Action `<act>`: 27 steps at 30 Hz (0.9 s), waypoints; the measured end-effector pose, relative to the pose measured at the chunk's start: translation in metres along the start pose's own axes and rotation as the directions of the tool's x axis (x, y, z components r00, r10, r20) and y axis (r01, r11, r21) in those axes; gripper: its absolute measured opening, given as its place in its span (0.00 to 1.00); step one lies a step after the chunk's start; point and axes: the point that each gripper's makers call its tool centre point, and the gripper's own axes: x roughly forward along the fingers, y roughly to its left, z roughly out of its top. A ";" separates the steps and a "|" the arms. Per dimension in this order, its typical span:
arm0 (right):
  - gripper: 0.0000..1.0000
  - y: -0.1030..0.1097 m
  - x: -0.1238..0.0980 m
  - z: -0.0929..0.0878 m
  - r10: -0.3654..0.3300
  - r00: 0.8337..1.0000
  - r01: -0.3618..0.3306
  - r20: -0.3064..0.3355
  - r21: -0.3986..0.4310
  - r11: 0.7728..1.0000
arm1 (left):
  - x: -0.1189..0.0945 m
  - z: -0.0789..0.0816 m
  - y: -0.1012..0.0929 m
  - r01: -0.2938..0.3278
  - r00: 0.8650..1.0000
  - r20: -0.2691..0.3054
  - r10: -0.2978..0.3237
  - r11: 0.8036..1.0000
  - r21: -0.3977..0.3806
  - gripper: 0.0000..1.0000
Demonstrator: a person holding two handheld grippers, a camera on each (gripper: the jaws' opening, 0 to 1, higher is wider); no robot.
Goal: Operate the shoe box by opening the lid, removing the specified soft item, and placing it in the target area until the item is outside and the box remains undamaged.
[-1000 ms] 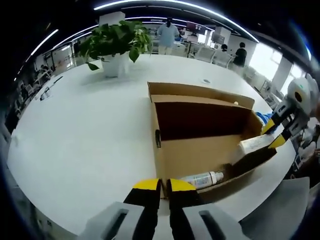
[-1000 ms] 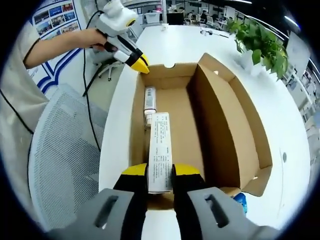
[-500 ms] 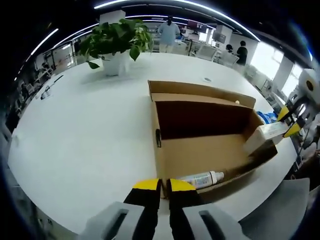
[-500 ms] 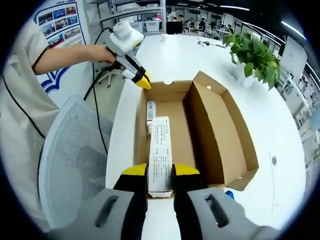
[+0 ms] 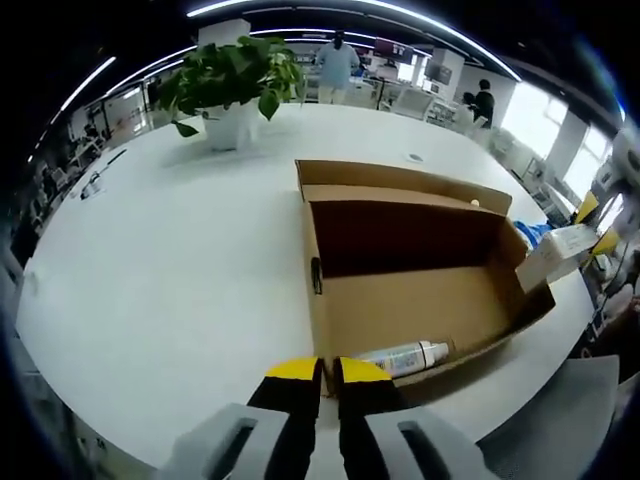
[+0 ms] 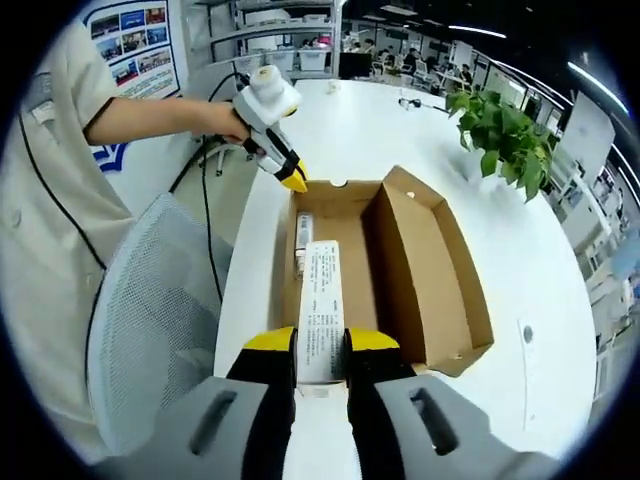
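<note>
**Carton lifted clear, placement still to come**

Above the open shoe box (image 6: 380,270), my right gripper (image 6: 322,352) has its jaws clamped on a long white carton (image 6: 321,310), which hangs over the box's near end. In the left gripper view the same carton (image 5: 556,256) sits off the box's (image 5: 410,290) far corner, above its rim. My left gripper (image 5: 318,372) rests at the box's near wall with its jaws drawn close together; I cannot tell whether they pinch the cardboard or simply touch it. In the right gripper view that left gripper (image 6: 290,178) sits at the far end of the box. A white bottle (image 5: 405,356) lies inside on the box floor.

I judge the lid step done and the removal step under way. Next I should carry the carton sideways to bare white table (image 5: 170,260), lower it, then release, steadying the box meanwhile.
</note>
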 end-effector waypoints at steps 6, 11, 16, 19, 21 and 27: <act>0.16 -0.001 -0.011 0.000 -0.011 1.000 0.011 -0.007 -0.027 1.000 | 0.000 0.000 0.000 0.003 1.000 -0.006 -0.003 1.000 -0.001 0.05; 0.16 -0.004 -0.020 -0.001 -0.020 1.000 0.019 -0.011 -0.042 0.999 | 0.000 0.000 0.000 0.005 1.000 -0.007 -0.005 1.000 -0.003 0.05; 0.16 -0.007 -0.031 -0.002 -0.031 0.999 0.031 -0.011 -0.046 0.998 | 0.000 0.000 0.000 0.006 1.000 -0.011 -0.006 1.000 -0.001 0.05; 0.16 -0.010 -0.039 -0.002 -0.045 0.999 0.044 -0.004 -0.054 0.998 | 0.000 0.000 0.000 0.006 1.000 -0.009 -0.006 1.000 -0.002 0.05; 0.16 -0.013 -0.044 -0.003 -0.057 0.998 0.057 0.000 -0.053 0.997 | 0.000 -0.001 -0.001 0.006 1.000 -0.009 -0.006 1.000 -0.001 0.05; 0.16 -0.018 -0.056 -0.009 -0.072 0.997 0.072 0.005 -0.058 0.996 | 0.000 -0.001 0.000 0.004 1.000 -0.017 -0.004 1.000 0.006 0.05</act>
